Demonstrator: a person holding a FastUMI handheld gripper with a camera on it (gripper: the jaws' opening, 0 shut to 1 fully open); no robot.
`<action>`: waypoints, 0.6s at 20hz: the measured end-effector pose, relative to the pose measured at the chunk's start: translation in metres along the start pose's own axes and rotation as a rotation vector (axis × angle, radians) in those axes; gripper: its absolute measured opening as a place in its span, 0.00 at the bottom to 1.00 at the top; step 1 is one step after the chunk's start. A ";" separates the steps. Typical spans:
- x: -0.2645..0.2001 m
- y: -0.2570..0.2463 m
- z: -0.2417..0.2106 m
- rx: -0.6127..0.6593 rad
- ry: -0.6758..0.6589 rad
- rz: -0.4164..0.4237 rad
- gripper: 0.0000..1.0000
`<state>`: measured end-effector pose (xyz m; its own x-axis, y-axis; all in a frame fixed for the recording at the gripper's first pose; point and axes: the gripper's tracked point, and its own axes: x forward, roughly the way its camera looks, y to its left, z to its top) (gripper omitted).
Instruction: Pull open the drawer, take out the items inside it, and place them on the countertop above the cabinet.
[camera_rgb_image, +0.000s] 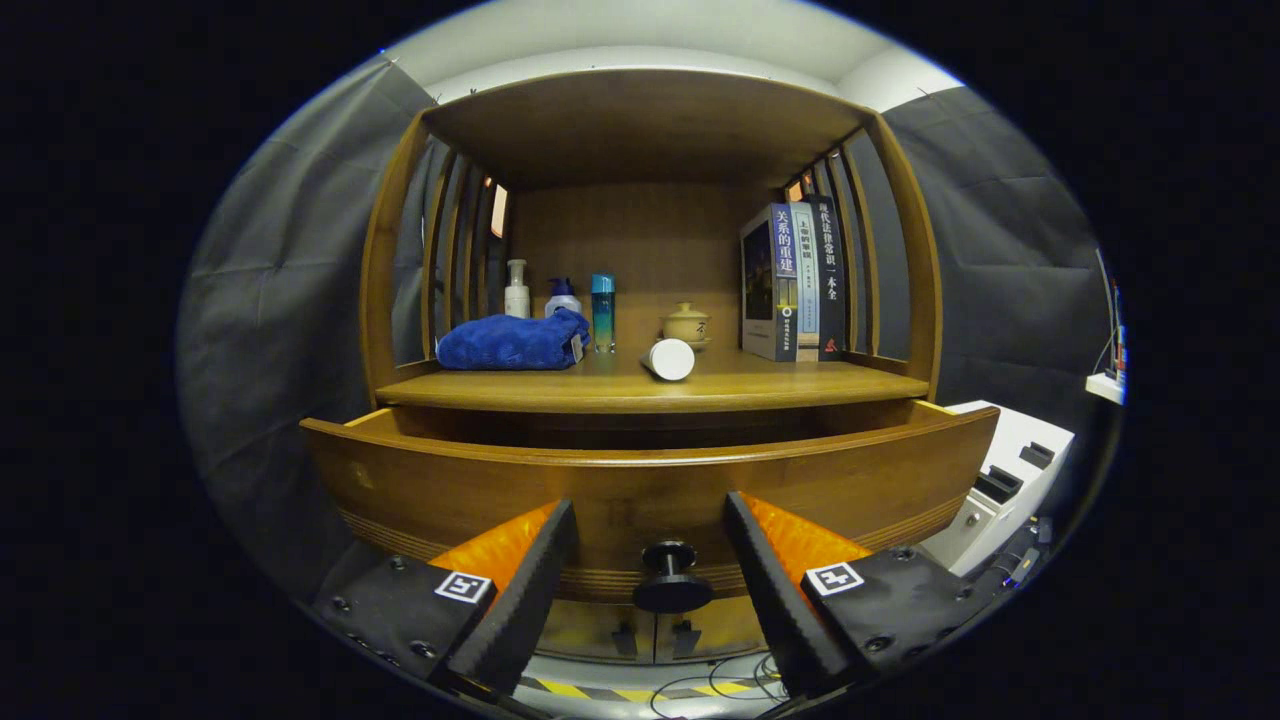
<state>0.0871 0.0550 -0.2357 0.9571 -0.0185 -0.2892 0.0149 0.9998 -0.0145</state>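
The wooden drawer (640, 480) stands pulled out from the cabinet, its front panel facing me. Its dark round knob (671, 578) sits between my fingers, which stand apart on either side without touching it. My gripper (650, 520) is open and holds nothing. The inside of the drawer is hidden behind its front panel. Above the drawer lies the countertop (800, 385), where a blue towel (512, 342), a white bottle lying on its side (670, 359), a small lidded ceramic cup (686, 324), several upright bottles (560, 298) and some books (790, 280) rest.
Slatted wooden side walls (455, 260) and a top shelf (640, 120) enclose the countertop. A white device (1000, 480) stands to the right of the cabinet. Cables and striped floor tape (640, 690) lie below the drawer.
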 end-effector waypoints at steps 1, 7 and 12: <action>0.005 -0.001 0.001 0.005 0.004 0.001 0.99; 0.036 0.000 0.006 0.013 0.004 0.003 0.98; 0.065 -0.001 0.009 0.006 0.009 0.000 0.98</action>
<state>0.1517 0.0532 -0.2456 0.9546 -0.0185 -0.2973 0.0167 0.9998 -0.0088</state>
